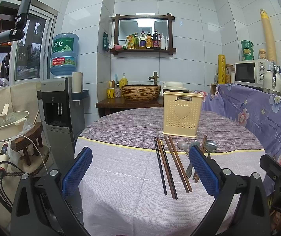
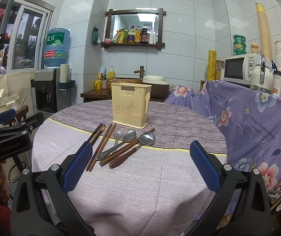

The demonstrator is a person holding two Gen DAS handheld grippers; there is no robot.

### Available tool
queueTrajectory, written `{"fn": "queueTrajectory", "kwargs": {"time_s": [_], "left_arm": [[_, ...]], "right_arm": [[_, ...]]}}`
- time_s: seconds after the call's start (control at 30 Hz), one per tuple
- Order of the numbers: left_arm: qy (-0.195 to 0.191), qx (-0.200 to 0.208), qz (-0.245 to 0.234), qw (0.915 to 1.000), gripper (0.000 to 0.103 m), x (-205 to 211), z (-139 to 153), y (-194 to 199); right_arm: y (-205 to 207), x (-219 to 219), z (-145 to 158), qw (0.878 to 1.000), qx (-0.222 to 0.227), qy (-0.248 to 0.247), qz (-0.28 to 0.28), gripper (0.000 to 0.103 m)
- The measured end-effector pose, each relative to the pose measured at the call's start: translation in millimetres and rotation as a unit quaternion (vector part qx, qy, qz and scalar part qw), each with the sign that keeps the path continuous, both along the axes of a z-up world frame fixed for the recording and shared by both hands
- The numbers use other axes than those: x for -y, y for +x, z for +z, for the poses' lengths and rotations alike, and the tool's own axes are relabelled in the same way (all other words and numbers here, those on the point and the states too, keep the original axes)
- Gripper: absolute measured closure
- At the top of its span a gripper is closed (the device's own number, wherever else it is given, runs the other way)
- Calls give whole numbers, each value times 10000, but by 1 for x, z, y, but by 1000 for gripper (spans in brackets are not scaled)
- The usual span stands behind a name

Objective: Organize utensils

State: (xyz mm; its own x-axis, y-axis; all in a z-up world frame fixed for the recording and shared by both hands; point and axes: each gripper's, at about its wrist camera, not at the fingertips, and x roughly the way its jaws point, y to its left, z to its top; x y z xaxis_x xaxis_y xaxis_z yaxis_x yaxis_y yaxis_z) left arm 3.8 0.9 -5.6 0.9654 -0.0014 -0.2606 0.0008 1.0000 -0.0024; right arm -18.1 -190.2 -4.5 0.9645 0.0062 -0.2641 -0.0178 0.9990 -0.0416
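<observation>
A cream perforated utensil holder (image 1: pixel 182 115) (image 2: pixel 130 107) with a heart on its front stands upright on the round table. In front of it lie several brown and black chopsticks (image 1: pixel 167 167) (image 2: pixel 102 143) and three spoons (image 1: pixel 211 146) (image 2: pixel 147 138), one with a wooden handle (image 2: pixel 123 158). My left gripper (image 1: pixel 140 172) hovers open above the near side of the table, its right finger (image 1: pixel 203 170) overlapping the spoons in view. In the right wrist view my right gripper (image 2: pixel 140 169) is open too, nothing between its fingers, just short of the utensils.
The table wears a grey-purple tablecloth (image 1: pixel 124 175) (image 2: pixel 160 186). A floral purple cloth (image 2: pixel 258 122) covers furniture at right, with a microwave (image 2: pixel 238 67) on top. A water dispenser (image 1: pixel 59 106), a pot (image 1: pixel 8 123) and a sink basin (image 1: pixel 141 92) lie beyond.
</observation>
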Motion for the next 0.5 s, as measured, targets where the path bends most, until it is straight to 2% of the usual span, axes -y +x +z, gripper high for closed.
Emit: {"fn": "queueTrajectory", "kwargs": {"time_s": [0.5], "left_arm": [[12, -8, -2, 10000, 5, -1, 0, 0]], "right_arm": [[0, 0, 0, 10000, -5, -2, -2, 5]]}}
